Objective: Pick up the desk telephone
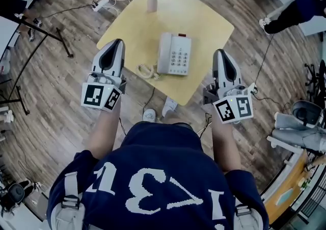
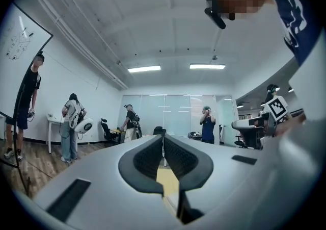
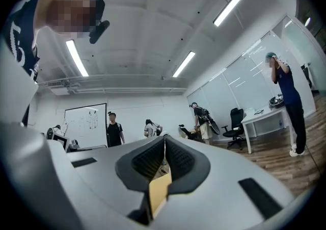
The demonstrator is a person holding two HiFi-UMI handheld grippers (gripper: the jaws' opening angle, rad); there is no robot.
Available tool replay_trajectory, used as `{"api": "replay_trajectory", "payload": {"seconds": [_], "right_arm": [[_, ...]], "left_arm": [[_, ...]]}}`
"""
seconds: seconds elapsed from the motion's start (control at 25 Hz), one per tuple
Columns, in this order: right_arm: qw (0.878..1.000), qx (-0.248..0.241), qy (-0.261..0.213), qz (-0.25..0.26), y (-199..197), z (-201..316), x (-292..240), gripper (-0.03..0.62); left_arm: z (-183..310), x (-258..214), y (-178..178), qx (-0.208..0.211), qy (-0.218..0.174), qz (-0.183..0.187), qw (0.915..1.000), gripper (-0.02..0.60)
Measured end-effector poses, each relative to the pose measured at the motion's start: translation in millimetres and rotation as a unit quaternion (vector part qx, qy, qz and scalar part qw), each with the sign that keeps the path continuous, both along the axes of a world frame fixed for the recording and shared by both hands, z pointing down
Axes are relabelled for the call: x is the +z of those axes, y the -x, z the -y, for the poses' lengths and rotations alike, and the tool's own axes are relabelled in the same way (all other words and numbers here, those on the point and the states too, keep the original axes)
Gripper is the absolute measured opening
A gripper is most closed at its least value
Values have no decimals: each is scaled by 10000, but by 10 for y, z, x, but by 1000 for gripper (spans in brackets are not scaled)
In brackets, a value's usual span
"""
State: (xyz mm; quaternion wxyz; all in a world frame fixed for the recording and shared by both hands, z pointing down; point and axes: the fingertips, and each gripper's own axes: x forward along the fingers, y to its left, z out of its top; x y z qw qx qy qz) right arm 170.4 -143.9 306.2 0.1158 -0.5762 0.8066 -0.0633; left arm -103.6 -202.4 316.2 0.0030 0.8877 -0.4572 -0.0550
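Telephone: white desk telephone with grey keypad lies flat mid-frame in the head view, on the pale yellow wooden table, with neither gripper touching it.
Cord: cream coiled cord lies at the telephone's lower left.
Left gripper: tip at the table's left edge, apart from the telephone.
Left fingers: dark ribbed pads pressed together, nothing between them.
Right gripper: tip at the table's right edge, apart from the telephone.
Right fingers: pressed together, holding nothing.

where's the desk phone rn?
Head view: the telephone lies on the yellow table, between the left tool and right tool, coiled cord at its left, flower vase beyond.
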Motion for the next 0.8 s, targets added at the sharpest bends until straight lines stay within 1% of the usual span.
{"api": "replay_trajectory", "payload": {"seconds": [0.16, 0.32, 0.44, 0.56, 0.68, 0.8], "right_arm": [[9995, -260, -172, -4, -229, 380, -136, 28], [9989, -422, -204, 68, -420, 623, -151, 28], [9985, -505, -140, 168, -501, 755, -70, 28], [9982, -549, -34, 257, -551, 846, 28, 28], [9979, -560, 91, 316, -570, 933, 122, 28], [9980, -529, 179, 299, -570, 997, 196, 28]], "left_arm": [[244, -135, -172, -249, -162, -85, 9995, 21], [351, -132, -356, -350, -171, -86, 9992, 21], [406, -16, -460, -397, -44, -11, 9992, 21], [456, 84, -532, -482, 73, 155, 9987, 22], [535, 152, -563, -472, 179, 117, 9987, 21], [631, 285, -603, -323, 378, 83, 9987, 23]]}}
